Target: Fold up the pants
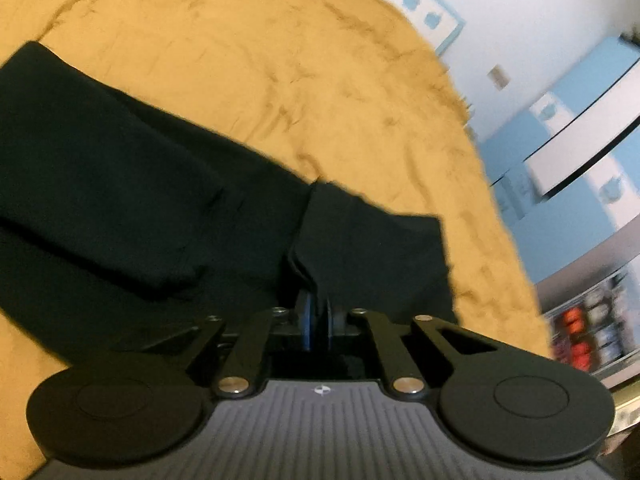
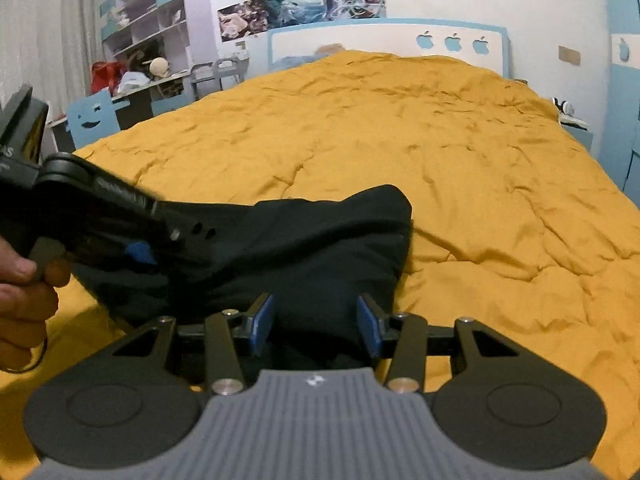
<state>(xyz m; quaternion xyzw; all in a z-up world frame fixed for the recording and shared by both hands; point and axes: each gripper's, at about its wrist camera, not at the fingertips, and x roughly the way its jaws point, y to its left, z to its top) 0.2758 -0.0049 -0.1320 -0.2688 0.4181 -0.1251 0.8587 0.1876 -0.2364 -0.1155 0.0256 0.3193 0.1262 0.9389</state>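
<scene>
Black pants (image 1: 120, 184) on the yellow quilt (image 1: 248, 52): an edge is pinched by the closed left gripper (image 1: 316, 312) for folding; right gripper (image 2: 316, 326) is held half-open over the cloth, nothing visibly gripped.

Pants (image 1: 120, 184): matt black cloth, smooth, pinched between left gripper (image 1: 316, 316) pads. Bedspread (image 2: 460, 168) beyond fingers: mustard cloth, matt, crinkled. Gripper arms: matt black plastic, shiny metal pivots.

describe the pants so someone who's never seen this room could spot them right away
A mustard-yellow quilt covers the big bed below the blue-and-white headboard. At its near edge lie the pants, the only black thing on the quilt, with the left tongs pinching a fold.
</scene>
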